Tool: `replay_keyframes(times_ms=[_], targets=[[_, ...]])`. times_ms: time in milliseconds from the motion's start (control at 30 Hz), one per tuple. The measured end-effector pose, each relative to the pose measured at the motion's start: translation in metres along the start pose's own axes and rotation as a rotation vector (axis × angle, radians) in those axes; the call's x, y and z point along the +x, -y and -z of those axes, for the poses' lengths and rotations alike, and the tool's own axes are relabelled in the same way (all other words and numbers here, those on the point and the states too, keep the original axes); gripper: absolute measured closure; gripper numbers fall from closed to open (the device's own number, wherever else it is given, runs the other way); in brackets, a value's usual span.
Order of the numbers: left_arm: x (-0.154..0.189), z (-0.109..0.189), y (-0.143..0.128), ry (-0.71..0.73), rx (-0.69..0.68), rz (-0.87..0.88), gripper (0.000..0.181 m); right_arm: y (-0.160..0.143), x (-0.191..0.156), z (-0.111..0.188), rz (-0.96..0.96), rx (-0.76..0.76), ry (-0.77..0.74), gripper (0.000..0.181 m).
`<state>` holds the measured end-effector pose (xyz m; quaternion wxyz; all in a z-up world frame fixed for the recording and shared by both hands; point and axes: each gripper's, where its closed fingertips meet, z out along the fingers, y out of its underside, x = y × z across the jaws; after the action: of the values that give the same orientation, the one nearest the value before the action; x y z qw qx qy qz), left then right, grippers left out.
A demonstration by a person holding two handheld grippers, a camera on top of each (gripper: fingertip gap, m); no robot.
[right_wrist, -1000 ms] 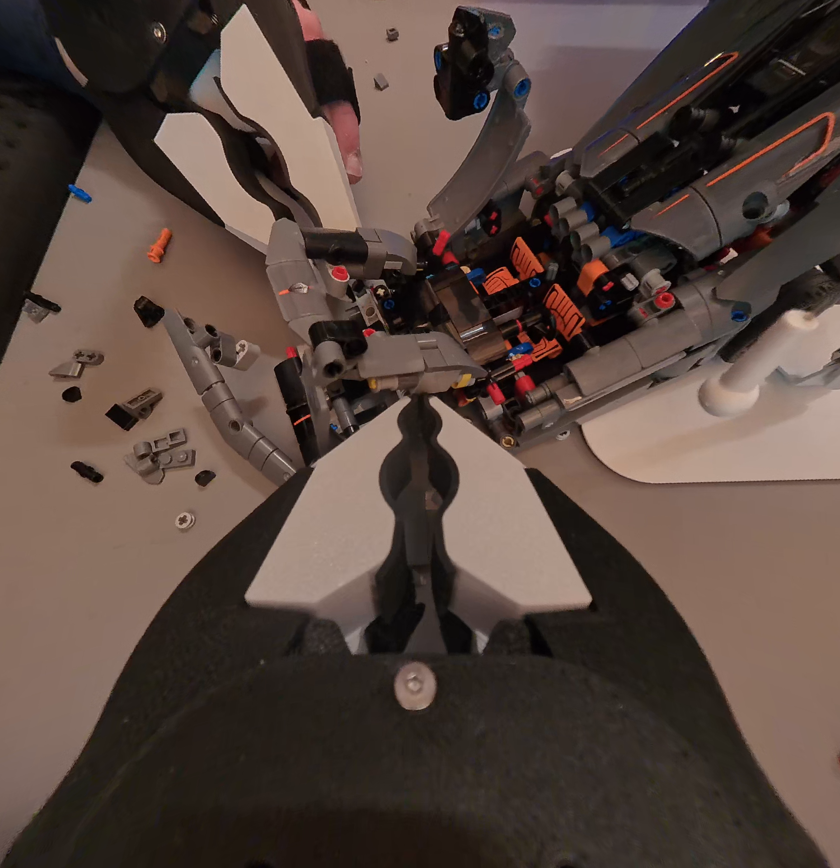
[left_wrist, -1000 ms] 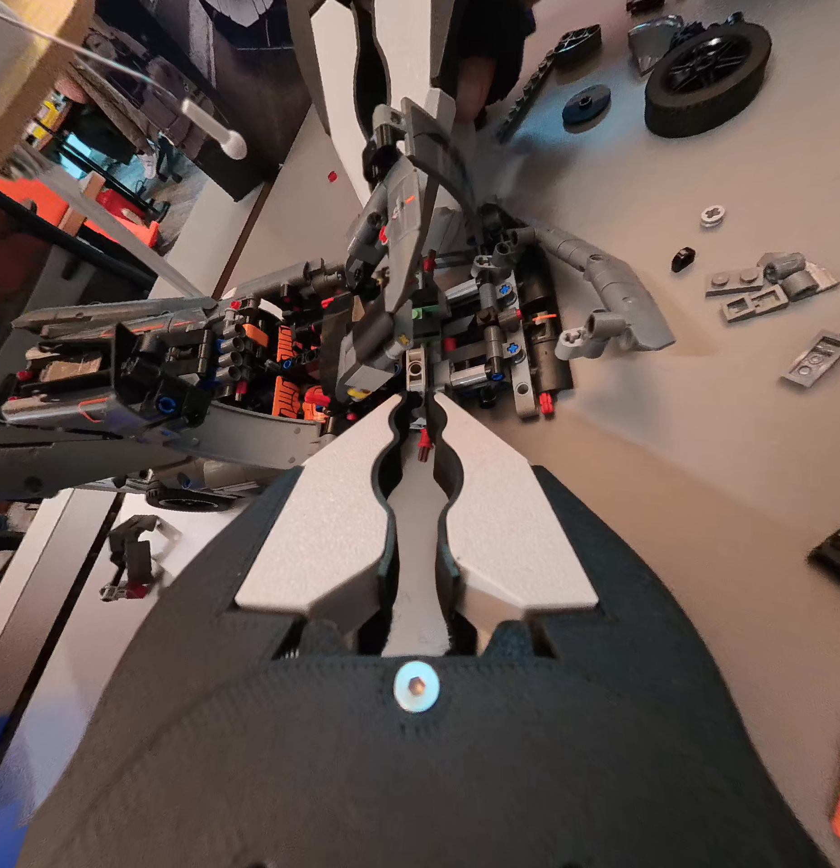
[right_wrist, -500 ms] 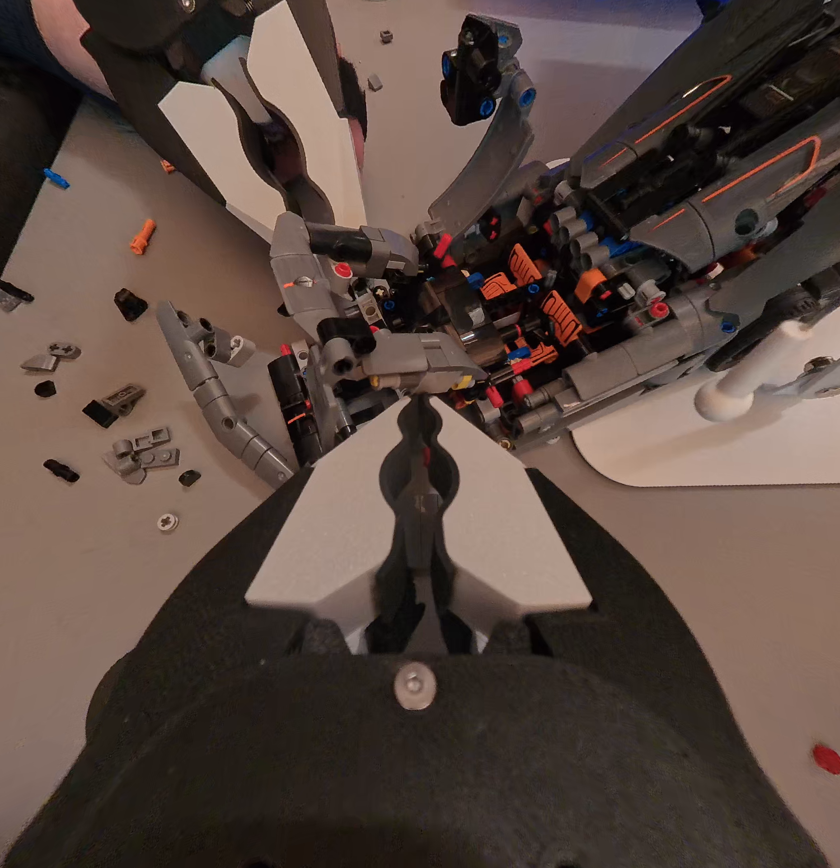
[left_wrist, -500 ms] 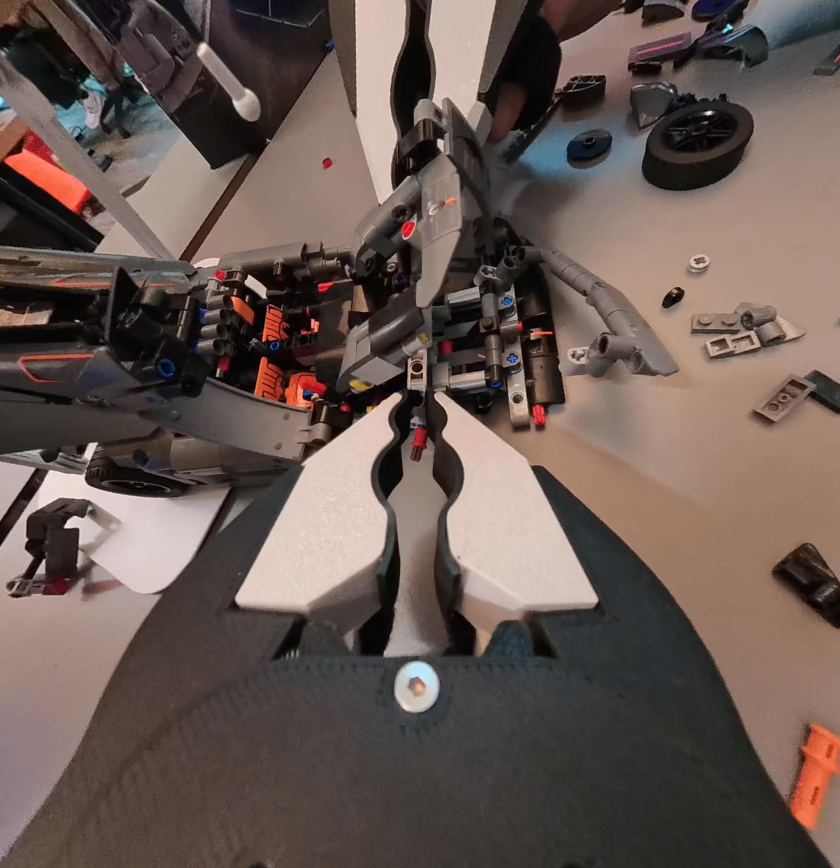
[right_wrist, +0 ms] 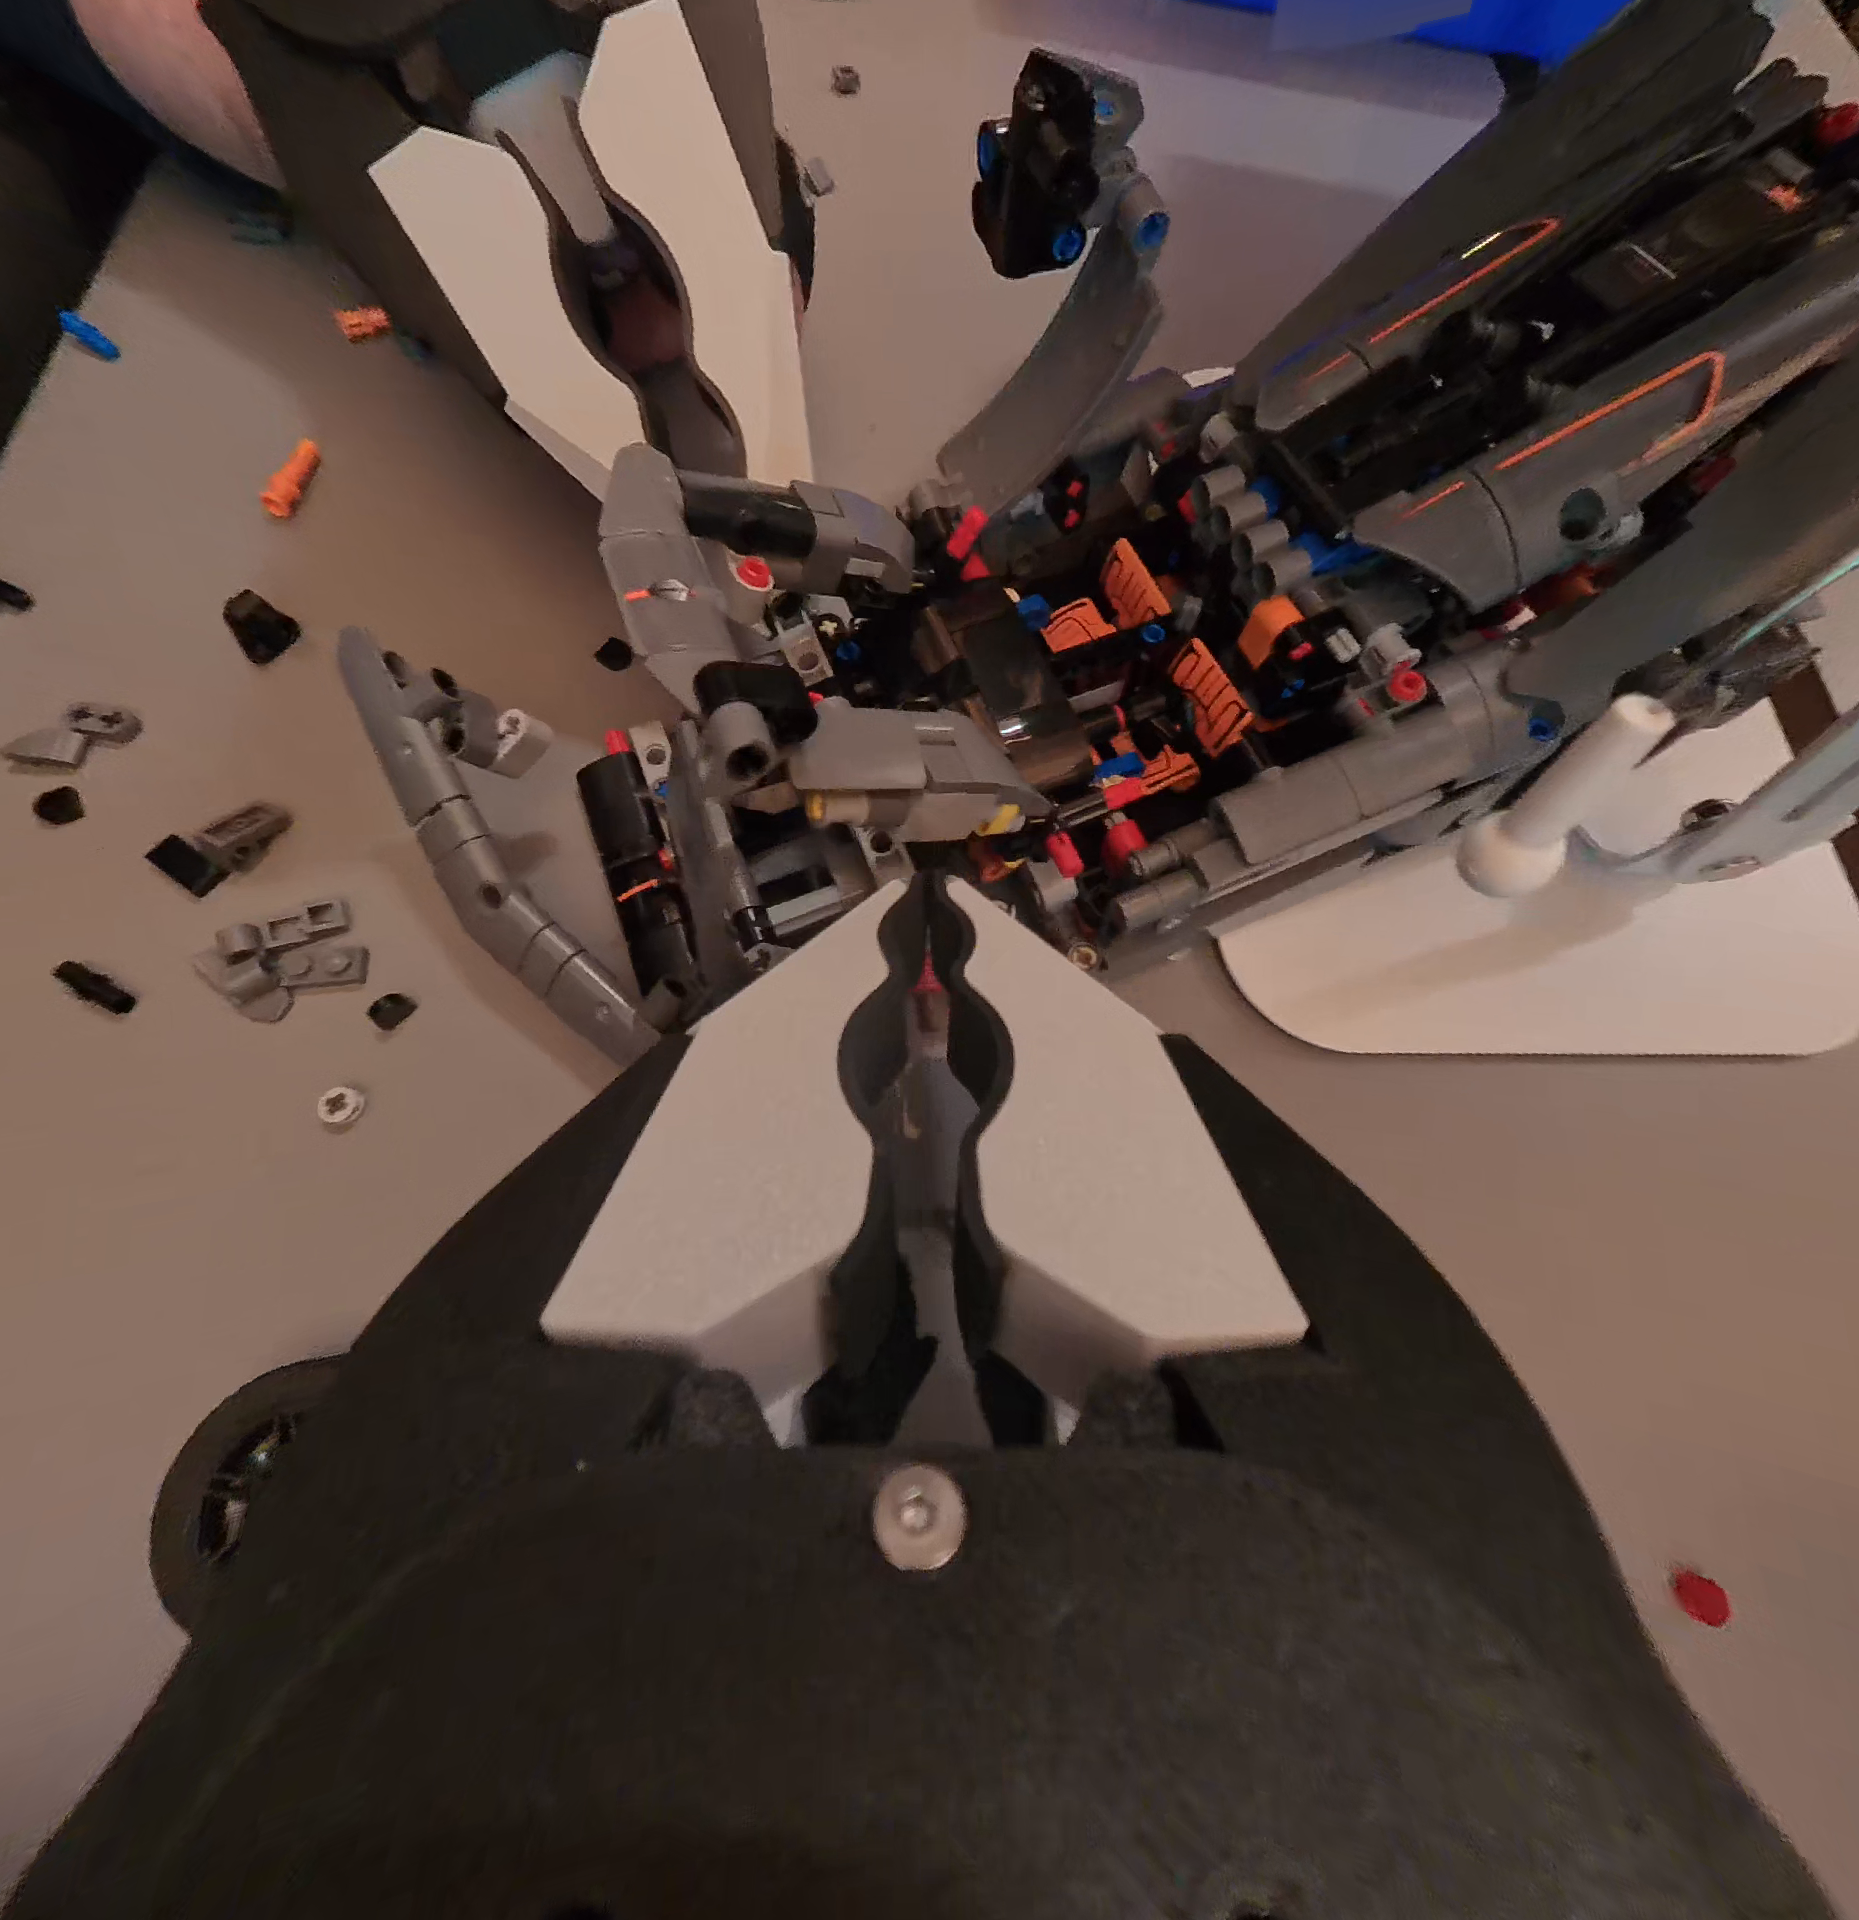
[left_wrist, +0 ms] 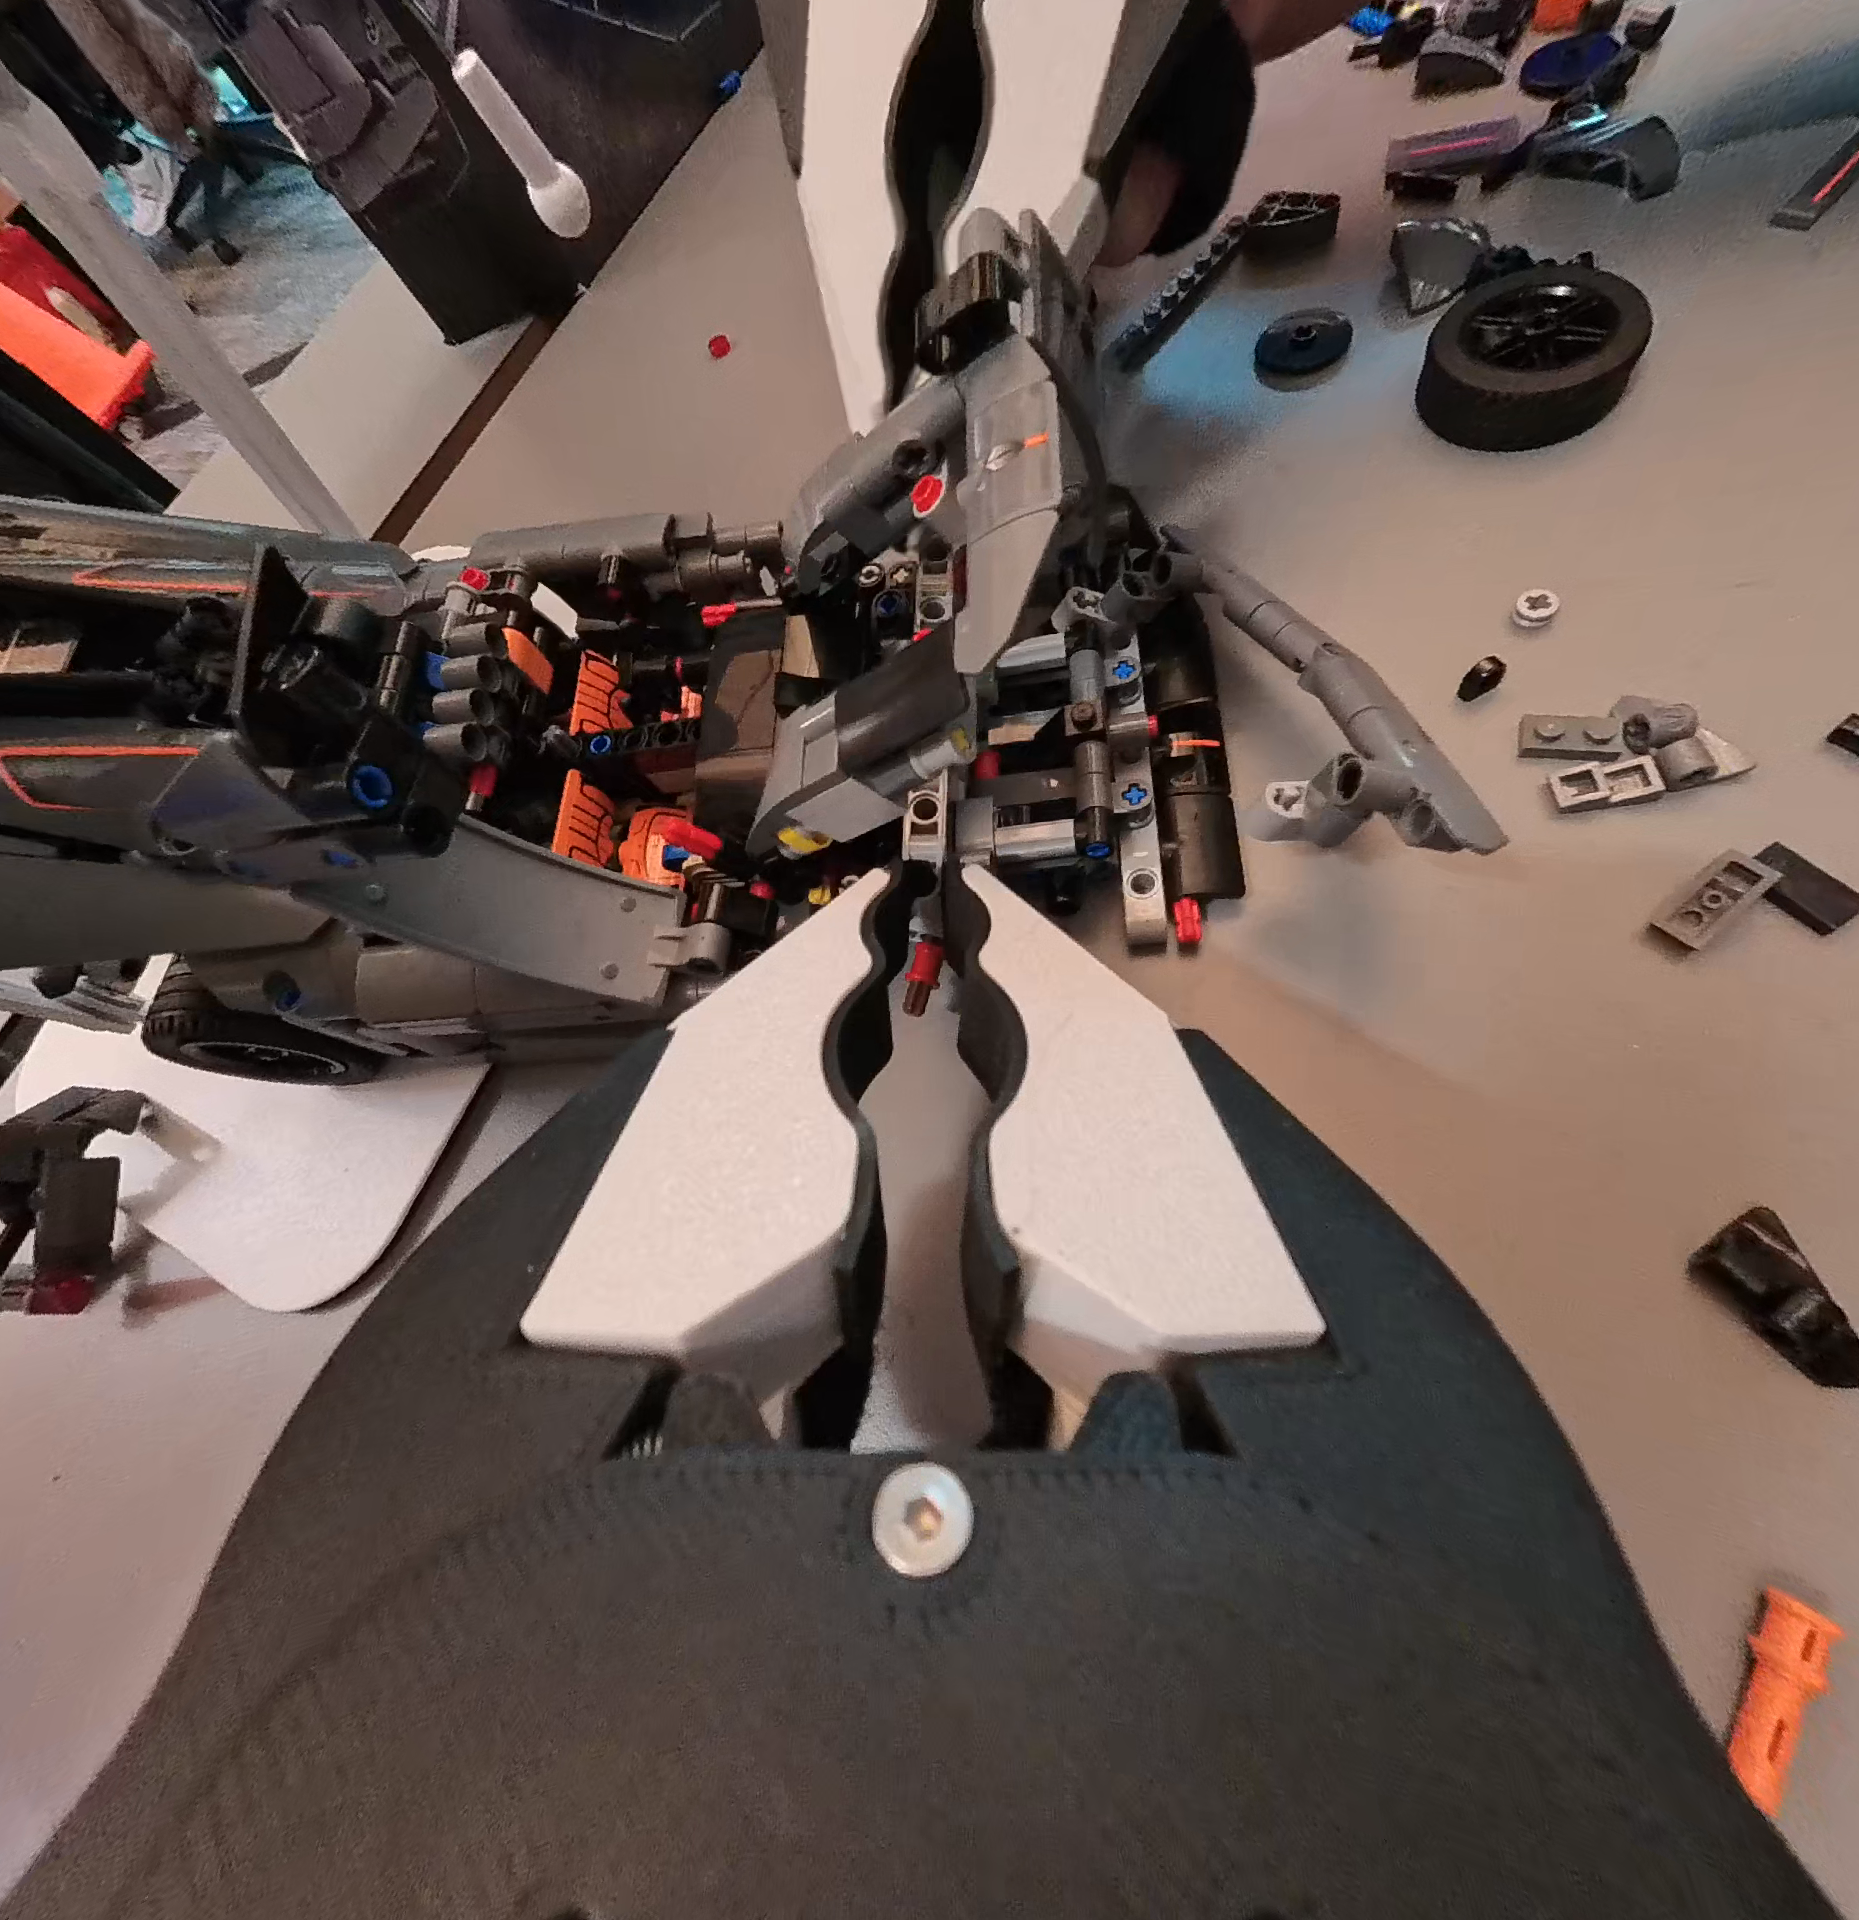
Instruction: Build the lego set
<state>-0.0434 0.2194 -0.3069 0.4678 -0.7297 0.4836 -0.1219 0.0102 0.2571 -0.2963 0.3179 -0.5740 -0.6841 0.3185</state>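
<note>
Lego car (left_wrist: 613,727), a big dark grey technic model with orange trim, lies across the pale table (left_wrist: 1527,1039) with its open front end pointing at both grippers, its rear partly over a white sheet (right_wrist: 1527,997). Left gripper (left_wrist: 927,894) has its fingers drawn nearly together at the tips on a light grey beam (left_wrist: 925,821) at the near edge of the chassis, a red pin (left_wrist: 923,961) showing in the slot behind; in the right wrist view that same gripper comes in from the far side (right_wrist: 686,468). Right gripper (right_wrist: 930,894) looks pinched on a thin dark part under a grey nose panel (right_wrist: 904,774), the tips almost touching, though exactly what sits between them is too shadowed to name

By my reckoning the model is weighty for plastic and stiff along the frame, but brittle at every joint: the body panels hang on a few pins and would pop off if squeezed or levered. Beams and the chassis rails are the sound places to grip; the smooth curved panels look slick and would slip. A raised door arm (right_wrist: 1070,312) sticks up and could catch

Loose bits lie around: a curved grey fender assembly (left_wrist: 1361,727), a black wheel (left_wrist: 1533,353), small grey plates (left_wrist: 1621,758), an orange pin (left_wrist: 1782,1704)
</note>
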Motion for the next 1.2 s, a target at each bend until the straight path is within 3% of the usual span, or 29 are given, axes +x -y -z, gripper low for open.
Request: replay_keyframes(times_ms=[567, 900, 1200], targets=[[-0.001, -0.001, 0.000, 0.000, -0.008, 0.017, 0.177, 0.001, -0.006, -0.007, -0.031, 0.001, 0.037, 0.181], [-0.001, -0.001, -0.001, -0.041, -0.035, 0.097, 0.177, 0.001, -0.006, -0.010, -0.145, -0.013, 0.094, 0.181], [-0.002, -0.001, -0.002, -0.103, -0.012, 0.196, 0.177, 0.003, -0.006, -0.008, -0.122, -0.026, 0.081, 0.181]])
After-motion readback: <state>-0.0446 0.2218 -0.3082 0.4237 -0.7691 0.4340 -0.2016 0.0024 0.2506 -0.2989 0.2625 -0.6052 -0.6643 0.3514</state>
